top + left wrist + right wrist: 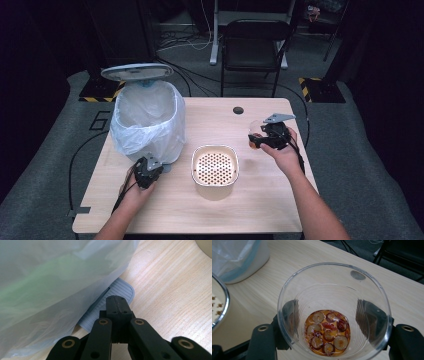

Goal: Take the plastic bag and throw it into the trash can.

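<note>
Two grippers are working over the wooden table (260, 200). At the near left, the left gripper (148, 170) is resting with its jaws fully closed on nothing, tips sitting on the ribbed grey pedal (117, 291) at the foot of the bin (147, 120). Just right of it, at the table's middle, a white strainer bowl (215, 167) with a perforated insert is standing alone. Farther right, the right gripper (257, 140) is gripping a clear glass cup (334, 312) by its walls, jaws partly apart around it, and holding it above the table. Amber liquid and sliced red dates (328, 332) are lying in the cup's bottom. At the far left, the bin, lined with a translucent bag, is standing with its lid (137, 71) raised.
</note>
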{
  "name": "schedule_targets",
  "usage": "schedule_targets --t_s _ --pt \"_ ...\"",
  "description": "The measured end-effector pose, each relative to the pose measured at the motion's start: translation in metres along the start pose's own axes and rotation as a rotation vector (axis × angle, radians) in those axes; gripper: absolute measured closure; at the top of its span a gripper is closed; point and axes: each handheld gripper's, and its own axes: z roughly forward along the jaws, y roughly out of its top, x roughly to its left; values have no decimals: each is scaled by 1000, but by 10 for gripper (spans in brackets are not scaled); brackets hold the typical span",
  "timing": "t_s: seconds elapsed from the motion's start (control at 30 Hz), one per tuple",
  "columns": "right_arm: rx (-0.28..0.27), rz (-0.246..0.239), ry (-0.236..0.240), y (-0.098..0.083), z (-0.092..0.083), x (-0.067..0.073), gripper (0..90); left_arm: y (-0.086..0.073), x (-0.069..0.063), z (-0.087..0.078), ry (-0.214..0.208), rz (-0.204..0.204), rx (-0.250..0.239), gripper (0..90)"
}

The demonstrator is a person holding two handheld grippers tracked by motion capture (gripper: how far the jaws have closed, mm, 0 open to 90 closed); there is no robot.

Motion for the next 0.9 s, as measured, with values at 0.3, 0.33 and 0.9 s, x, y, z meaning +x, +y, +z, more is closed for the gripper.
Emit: schedule_targets --t_s 0.3,0.33,0.9 --pt "-34 -59 36 25 -2 14 355 0 0 0 -2 1 -1 900" --pt "-37 -69 46 28 -3 17 355 0 0 0 0 1 -3 900" --pt "-83 -180 86 55 -6 43 359 0 0 0 3 5 -1 900"
